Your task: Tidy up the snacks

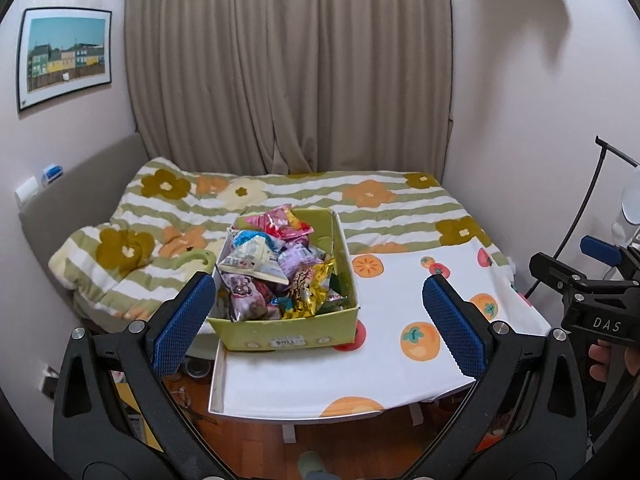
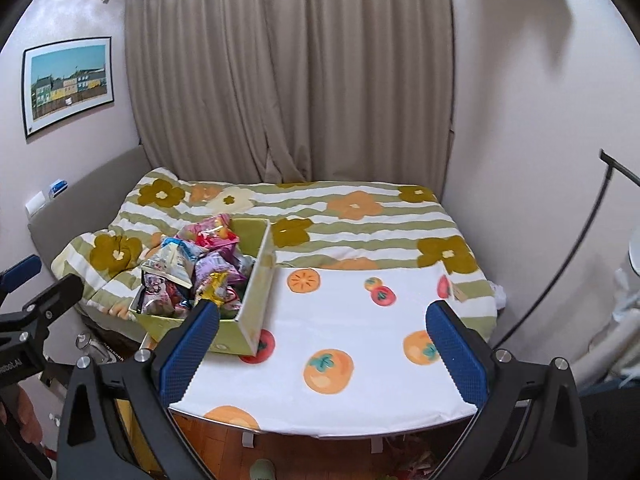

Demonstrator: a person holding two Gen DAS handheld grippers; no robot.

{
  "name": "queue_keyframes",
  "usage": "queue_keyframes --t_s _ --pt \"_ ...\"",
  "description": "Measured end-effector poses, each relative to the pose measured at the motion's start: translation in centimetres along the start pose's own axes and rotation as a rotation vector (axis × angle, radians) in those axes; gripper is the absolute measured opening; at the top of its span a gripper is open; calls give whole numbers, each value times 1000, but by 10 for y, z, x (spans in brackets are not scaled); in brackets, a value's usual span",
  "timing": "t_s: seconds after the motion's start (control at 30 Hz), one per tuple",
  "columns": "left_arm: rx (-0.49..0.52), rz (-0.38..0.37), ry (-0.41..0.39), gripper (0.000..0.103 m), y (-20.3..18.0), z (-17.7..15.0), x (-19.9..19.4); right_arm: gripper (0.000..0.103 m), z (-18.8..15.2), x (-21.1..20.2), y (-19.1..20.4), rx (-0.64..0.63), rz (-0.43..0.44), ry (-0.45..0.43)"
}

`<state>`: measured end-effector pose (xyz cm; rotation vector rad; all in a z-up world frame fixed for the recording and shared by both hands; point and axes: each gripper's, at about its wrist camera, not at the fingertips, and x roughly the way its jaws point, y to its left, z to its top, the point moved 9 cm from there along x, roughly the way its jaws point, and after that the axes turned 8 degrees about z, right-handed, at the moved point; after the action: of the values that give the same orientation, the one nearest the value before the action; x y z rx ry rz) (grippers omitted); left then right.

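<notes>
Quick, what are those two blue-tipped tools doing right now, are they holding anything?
Left tool: open, holding nothing, in front of the snack box.
Right tool: open, holding nothing, above the fruit-print tablecloth.

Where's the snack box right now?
The green snack box sits at the table's left edge, beside the floral bedding, left of centre in both wrist views.

Box (image 1: 280, 330) label text upside down, too small to read. Lower packets (image 1: 276, 276) buried under the pile. Lamp (image 1: 632, 204), probably, cut off at right edge.
</notes>
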<state>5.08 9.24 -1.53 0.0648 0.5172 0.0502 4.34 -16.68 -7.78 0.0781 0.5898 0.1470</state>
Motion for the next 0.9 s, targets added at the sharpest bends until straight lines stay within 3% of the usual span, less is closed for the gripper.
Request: queue_keyframes --t_s 0.9 --pt "16 -6 9 103 -19 -1 3 103 -4 -1 -18 7 -19 -11"
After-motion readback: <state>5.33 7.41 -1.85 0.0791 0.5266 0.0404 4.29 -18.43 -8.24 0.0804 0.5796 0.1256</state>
